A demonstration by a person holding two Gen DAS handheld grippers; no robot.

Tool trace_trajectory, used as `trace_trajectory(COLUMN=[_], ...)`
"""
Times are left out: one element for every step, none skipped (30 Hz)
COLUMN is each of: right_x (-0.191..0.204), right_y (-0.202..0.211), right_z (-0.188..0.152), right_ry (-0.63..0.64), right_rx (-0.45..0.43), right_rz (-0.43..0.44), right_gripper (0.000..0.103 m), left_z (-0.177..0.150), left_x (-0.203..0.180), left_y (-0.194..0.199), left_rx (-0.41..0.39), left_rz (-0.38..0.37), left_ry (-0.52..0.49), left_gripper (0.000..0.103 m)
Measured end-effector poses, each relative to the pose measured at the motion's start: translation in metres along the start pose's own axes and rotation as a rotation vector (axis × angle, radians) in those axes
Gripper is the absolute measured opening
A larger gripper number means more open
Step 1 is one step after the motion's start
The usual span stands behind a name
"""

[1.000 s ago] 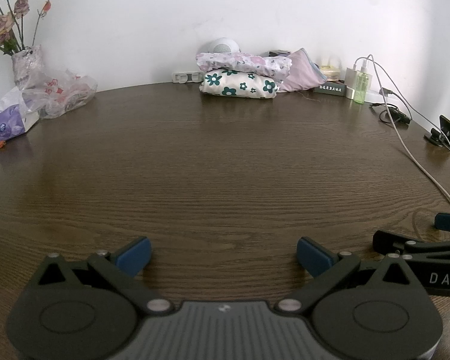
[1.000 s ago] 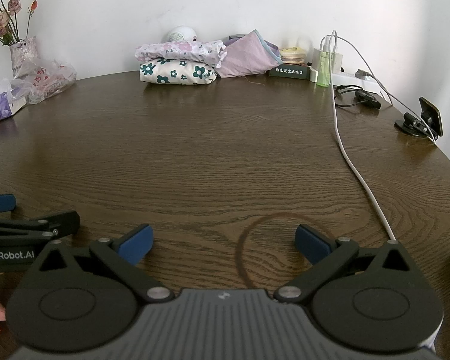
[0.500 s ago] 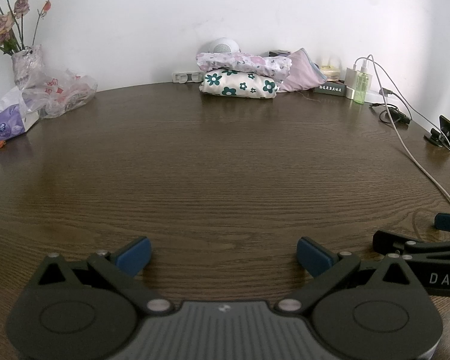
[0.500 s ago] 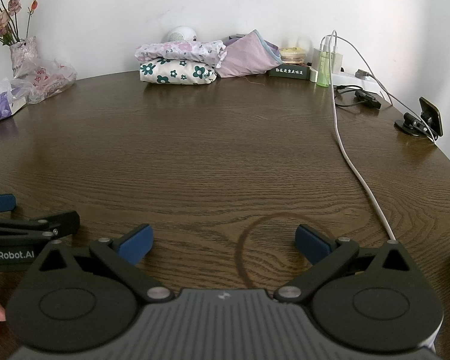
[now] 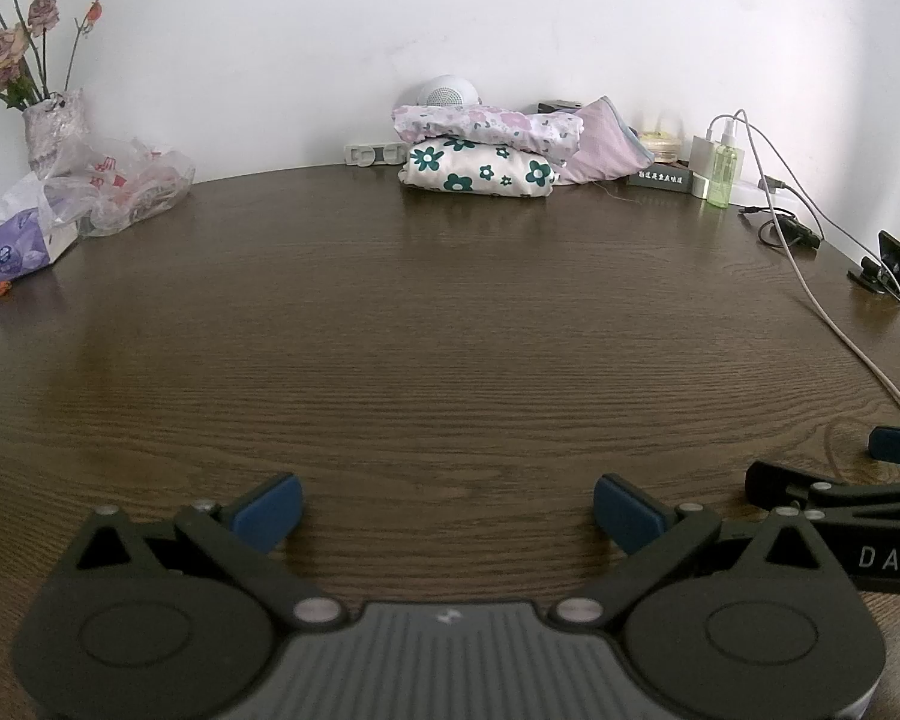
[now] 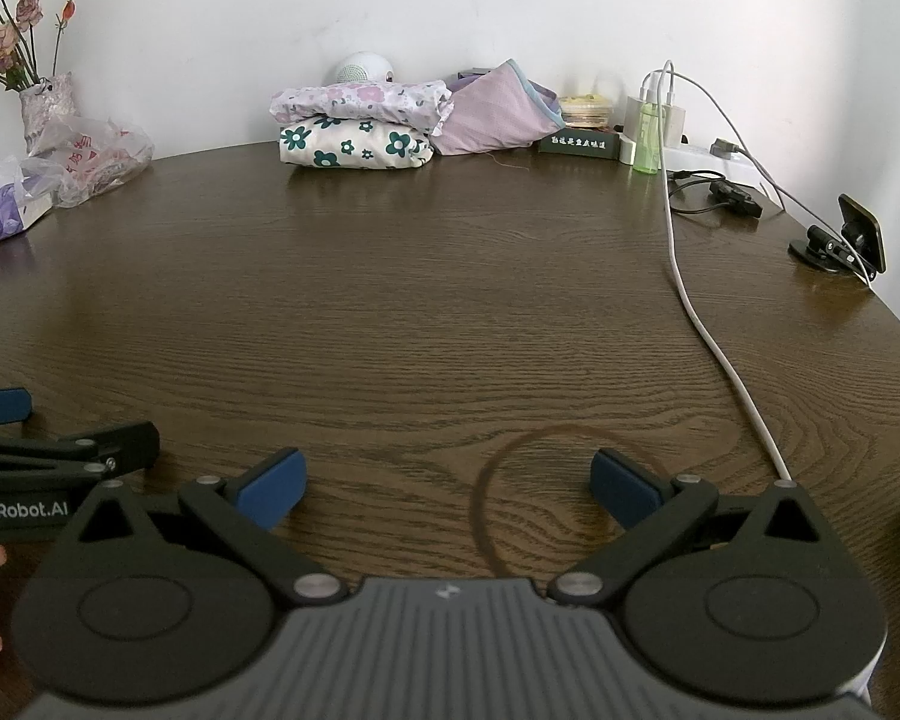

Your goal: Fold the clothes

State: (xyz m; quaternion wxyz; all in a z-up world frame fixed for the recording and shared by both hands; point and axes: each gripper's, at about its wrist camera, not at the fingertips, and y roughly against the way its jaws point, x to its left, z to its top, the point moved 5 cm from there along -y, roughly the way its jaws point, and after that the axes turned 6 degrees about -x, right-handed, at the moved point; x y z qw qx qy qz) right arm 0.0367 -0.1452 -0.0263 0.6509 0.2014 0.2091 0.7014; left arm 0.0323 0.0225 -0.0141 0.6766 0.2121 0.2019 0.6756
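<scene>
Left wrist view shows the left hand-held gripper [image 5: 444,510] low over the dark brown wood-grain worktop [image 5: 450,330], its blue-padded fingers spread wide with nothing between them. The right hand-held gripper [image 6: 447,489] sits just beside it, likewise spread and empty, above a faint ring stain on the wood.

The clothes lie well apart from both, at the far edge against the white wall: a folded white garment with dark green flowers [image 5: 477,171], a folded white garment with lilac flowers [image 5: 486,125] stacked on top of it, and a loose pale pink garment [image 5: 606,144] slumped against the stack's right side.

Judging by this, two pieces are done and the step in hand is fetching the next. The pink garment looks like the one left. The next move calls for a long reach forward, a pinch on its edge, and a drag to the bare middle, keeping clear of the white charging cable [image 6: 708,336] on the right.
</scene>
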Motion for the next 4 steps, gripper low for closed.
trace_trajectory(right_x=[0.0,0.0,0.0,0.0001], right_y=[0.0,0.0,0.0,0.0001], right_z=[0.0,0.0,0.0,0.0], right_ry=[0.0,0.0,0.0,0.0], right_rx=[0.0,0.0,0.0,0.0], right_rz=[0.0,0.0,0.0,0.0], right_gripper=[0.102,0.102,0.102,0.102], left_z=[0.0,0.0001,0.0001,0.0001], left_x=[0.0001,0.0002,0.0003,0.0003], left_y=[0.0,-0.0001,-0.0001,0.0], left_rx=[0.0,0.0,0.0,0.0], left_rz=[0.0,-0.001,-0.001,0.0], left_ry=[0.0,0.0,0.0,-0.001], left_gripper=[0.103,0.103,0.103,0.103])
